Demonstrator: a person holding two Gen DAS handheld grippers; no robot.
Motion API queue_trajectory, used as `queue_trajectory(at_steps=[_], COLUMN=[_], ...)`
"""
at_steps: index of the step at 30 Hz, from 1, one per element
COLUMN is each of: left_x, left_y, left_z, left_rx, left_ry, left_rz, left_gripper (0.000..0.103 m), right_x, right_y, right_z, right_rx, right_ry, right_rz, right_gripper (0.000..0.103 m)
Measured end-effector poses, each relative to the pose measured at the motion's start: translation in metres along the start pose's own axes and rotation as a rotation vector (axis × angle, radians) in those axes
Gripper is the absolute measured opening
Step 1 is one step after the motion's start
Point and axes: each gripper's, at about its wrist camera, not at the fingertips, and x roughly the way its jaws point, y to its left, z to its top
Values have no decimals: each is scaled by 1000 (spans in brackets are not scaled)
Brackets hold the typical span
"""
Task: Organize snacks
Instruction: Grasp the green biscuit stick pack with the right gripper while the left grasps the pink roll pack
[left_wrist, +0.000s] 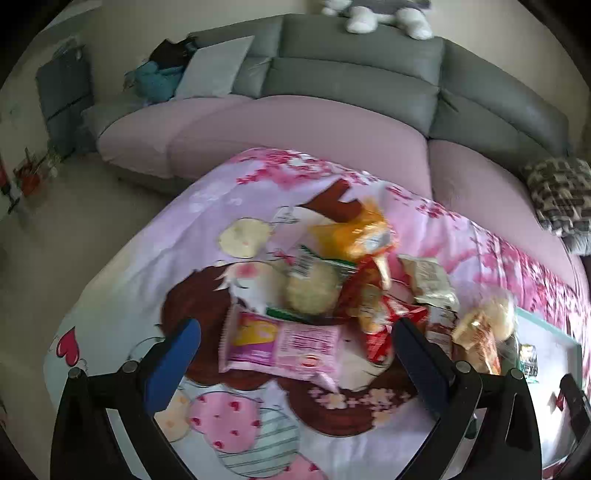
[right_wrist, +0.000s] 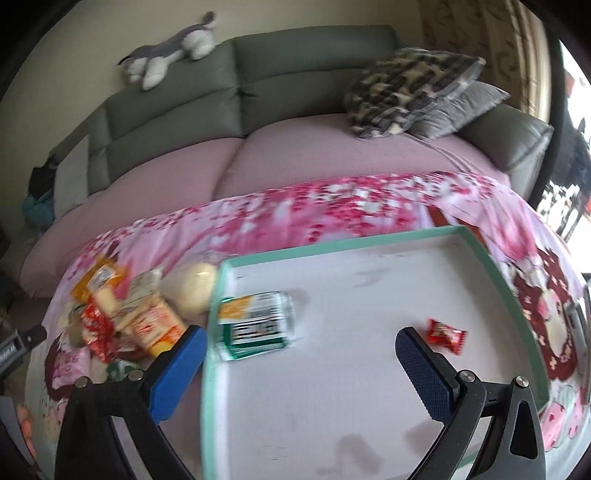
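Left hand-held gripper (left_wrist: 295, 354) spread wide, empty, over pink packet (left_wrist: 280, 345) mid-bench; right hand-held gripper (right_wrist: 301, 363) likewise apart above tray (right_wrist: 369, 240). Risk: dragging neighbouring heaped snacks (left_wrist: 351, 273), slippery wrappers sliding.

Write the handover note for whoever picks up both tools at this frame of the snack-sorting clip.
Left tool: open, holding nothing, hanging over the pink packet at the near edge of the snack pile.
Right tool: open, holding nothing, above the green-rimmed tray.
Done: a green packet and a small red candy lie in the tray.
Left: the rest of the pile, including an orange bag and round cakes, still sits on the floral cloth beside the tray.
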Motion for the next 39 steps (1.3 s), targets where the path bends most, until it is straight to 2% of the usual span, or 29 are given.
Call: queue_trajectory(at_steps=[9,14,19,25,31,39], left_x=[7,20,40,64,86,91], left_y=[33,27,18,10,12,5], left_z=[-2,-7,-15,-24,-30,-27], left_rx=[-74,-24,20,43,28,62], left_ry=[52,108,169,242,297,286], left_rz=[-16,-38,-62,-93,-89,-69], left_gripper=[103,103,103,103,103,103], right_x=[-1,8,21,45,61,58], right_y=[81,117,139,142,149,153], right_z=[-21,-39,-54,-62,-71,-71], right_rx=[-172,-237,-313,-312,-341,-366], right_ry=[36,79,117,182,226,207], right_rz=[163,235,231,217,216,219], right_gripper=[103,103,103,103,103,103])
